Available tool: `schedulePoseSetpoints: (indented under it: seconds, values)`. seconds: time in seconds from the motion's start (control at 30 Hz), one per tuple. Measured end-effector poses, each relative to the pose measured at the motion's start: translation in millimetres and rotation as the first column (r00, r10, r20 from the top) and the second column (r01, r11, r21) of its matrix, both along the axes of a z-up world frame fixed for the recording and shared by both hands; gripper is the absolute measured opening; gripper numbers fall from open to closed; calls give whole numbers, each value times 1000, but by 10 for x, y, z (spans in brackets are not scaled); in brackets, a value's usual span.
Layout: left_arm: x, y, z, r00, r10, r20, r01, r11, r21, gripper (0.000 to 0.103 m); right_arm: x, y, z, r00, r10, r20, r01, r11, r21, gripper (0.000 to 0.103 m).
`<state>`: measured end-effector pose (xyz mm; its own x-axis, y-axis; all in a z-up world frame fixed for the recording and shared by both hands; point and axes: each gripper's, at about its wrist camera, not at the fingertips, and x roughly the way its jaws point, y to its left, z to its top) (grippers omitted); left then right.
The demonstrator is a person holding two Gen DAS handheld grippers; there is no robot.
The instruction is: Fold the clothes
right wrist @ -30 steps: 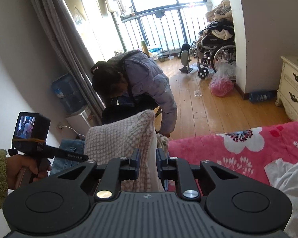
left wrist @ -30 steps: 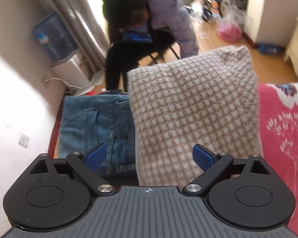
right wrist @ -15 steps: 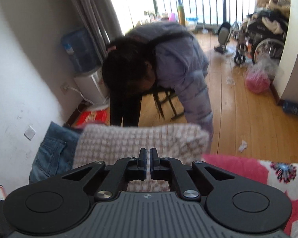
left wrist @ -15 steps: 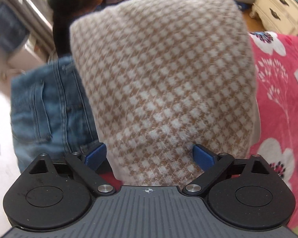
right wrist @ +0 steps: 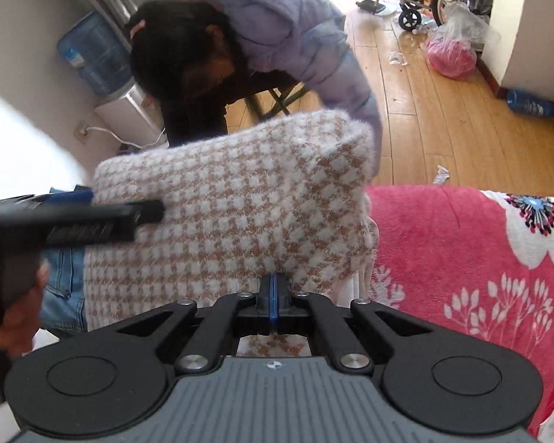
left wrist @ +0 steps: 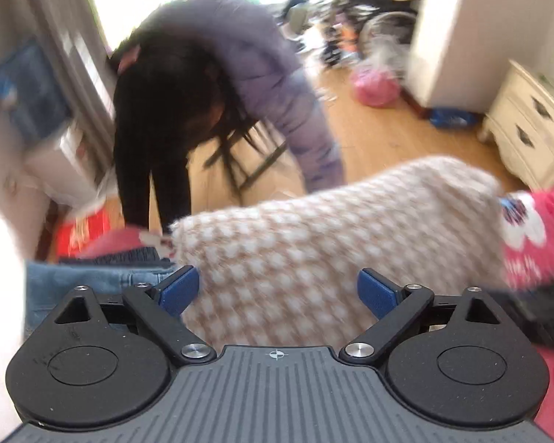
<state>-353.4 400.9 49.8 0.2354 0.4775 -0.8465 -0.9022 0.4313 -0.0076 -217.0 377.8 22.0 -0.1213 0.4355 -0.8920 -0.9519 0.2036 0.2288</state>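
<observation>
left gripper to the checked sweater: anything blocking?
Nothing visible. The left gripper is open with the checked sweater directly ahead between its fingers. The jeans lie off to the left, clear of that path.

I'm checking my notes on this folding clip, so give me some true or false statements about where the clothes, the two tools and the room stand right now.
1. The right tool is shut, with the houndstooth sweater right at its tips. True.
2. The left tool is clamped shut. False: its blue pads stand wide apart over the sweater.
3. Blue jeans lie at the sweater's left side. True.
4. The bed cover is plain grey. False: it is pink with white flowers.
5. A person in a lilac jacket bends over beyond the sweater. True.
</observation>
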Motion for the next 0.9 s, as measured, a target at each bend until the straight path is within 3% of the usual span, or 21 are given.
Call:
schedulePoseSetpoints:
  seconds: [0.07,0.17,0.27,0.4,0.47,0.6,0.67,0.7,0.77,0.9]
  values:
    - [-93,173,-171,998,63,26,-62,996,-60,103,-27,10,3,1000,8,11,-8,1000,-8,0]
    - [-329,246,-292,981,145,128,-120,975,-188,103,-48,41,13,1000,13,13,-13,1000,-22,0]
    - [-432,225,-106,974,188,124,-160,966,-205,93,-20,31,1,1000,-12,-10,12,1000,-20,0]
    - [-426,146,402,985,132,107,-128,991,-47,93,19,-36,25,996,-74,-44,74,997,-8,0]
    - [-286,169,487,997,67,40,-69,997,35,93,9,-66,46,997,-73,-36,72,997,-4,0]
    - [-142,330,165,990,41,-132,-38,999,22,88,76,-116,51,996,-60,-69,60,998,-10,0]
    - [-187,351,156,988,42,-146,-41,999,12,88,154,-141,122,992,-57,-112,58,998,6,0]
    - [-211,351,204,986,57,-155,-54,998,22,88,197,-126,205,991,-43,-129,48,998,39,5]
    - [-287,308,351,984,95,-151,-89,995,48,88,284,-96,371,987,-13,-162,31,994,106,4]
    - [-404,130,645,982,163,-93,-156,984,80,89,362,313,660,992,77,-104,-53,976,212,4]
